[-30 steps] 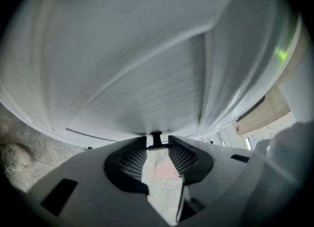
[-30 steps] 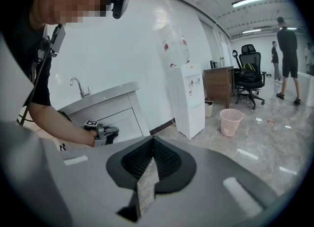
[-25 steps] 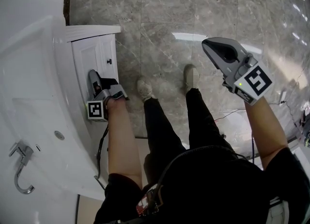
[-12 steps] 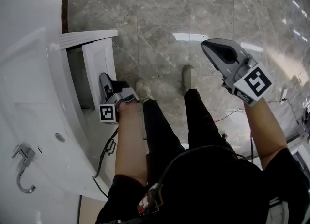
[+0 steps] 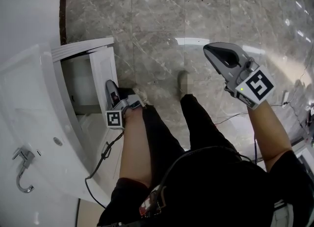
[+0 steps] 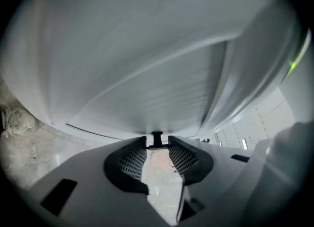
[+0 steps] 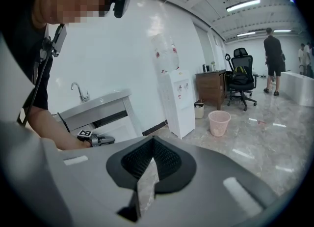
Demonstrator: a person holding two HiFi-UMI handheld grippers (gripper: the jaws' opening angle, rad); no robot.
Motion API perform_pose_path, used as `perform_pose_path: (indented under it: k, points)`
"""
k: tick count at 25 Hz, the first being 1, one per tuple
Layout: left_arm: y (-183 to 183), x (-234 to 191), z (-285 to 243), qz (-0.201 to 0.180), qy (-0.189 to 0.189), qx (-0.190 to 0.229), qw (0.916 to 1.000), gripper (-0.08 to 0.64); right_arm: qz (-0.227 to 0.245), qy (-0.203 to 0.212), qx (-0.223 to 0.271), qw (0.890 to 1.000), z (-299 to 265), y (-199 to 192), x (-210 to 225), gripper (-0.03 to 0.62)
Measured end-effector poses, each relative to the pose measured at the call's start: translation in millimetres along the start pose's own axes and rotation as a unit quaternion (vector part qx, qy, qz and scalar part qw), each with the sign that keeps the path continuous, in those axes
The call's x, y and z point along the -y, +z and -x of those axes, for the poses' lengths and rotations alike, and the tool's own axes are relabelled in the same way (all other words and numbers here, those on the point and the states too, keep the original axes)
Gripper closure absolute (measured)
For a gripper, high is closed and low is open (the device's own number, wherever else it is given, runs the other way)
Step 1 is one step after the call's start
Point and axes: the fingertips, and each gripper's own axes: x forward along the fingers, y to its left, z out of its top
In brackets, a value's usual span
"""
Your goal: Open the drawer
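Observation:
In the head view the white drawer (image 5: 104, 71) stands pulled out of the vanity cabinet, its inside showing. My left gripper (image 5: 112, 91) is at the drawer's front panel. In the left gripper view that panel (image 6: 147, 73) fills the picture, and the small black knob (image 6: 157, 139) sits between the tips of my left gripper (image 6: 157, 145), which is shut on it. My right gripper (image 5: 219, 54) hangs over the floor to the right, away from the cabinet. Seen from its own camera, the right gripper (image 7: 152, 143) is shut with nothing in it.
A white vanity top (image 5: 29, 123) with a chrome tap (image 5: 20, 167) runs along the left. Grey marble floor (image 5: 162, 19) lies ahead. The right gripper view shows a water dispenser (image 7: 176, 100), a pink waste bin (image 7: 219, 122), an office chair (image 7: 241, 81) and a standing person (image 7: 273, 59).
The drawer has slid out of the cabinet, and the left gripper has moved rightwards with its knob. The right gripper has barely shifted in the picture.

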Motion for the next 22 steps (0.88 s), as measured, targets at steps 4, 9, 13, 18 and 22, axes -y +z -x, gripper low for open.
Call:
perform_pose_path:
  k: [4, 9, 13, 18, 22]
  points:
    - [-19.4, -0.6, 8.3, -0.010, -0.002, 0.001, 0.9999, 0.423, 0.014, 0.015, -0.008, 1.000, 13.9, 1.2, 9.4, 0.594]
    - [-36.8, -1.0, 13.9, -0.013, 0.000, -0.002, 0.9999, 0.423, 0.038, 0.037, -0.023, 0.998, 17.0, 5.0, 6.2, 0.594]
    - [-37.3, -1.7, 19.1, -0.016, 0.006, -0.004, 0.9998, 0.423, 0.055, 0.047, -0.024, 0.997, 4.1, 22.8, -7.7, 0.594]
    - [-38.2, 0.2, 22.8, -0.015, 0.013, -0.007, 0.9998, 0.423, 0.051, 0.064, -0.014, 0.997, -10.8, 45.5, -29.5, 0.594]
    - [-45.1, -0.4, 28.8, -0.015, 0.014, -0.003, 0.9998, 0.423, 0.068, 0.088, -0.010, 0.994, -16.8, 54.2, -33.3, 0.594]
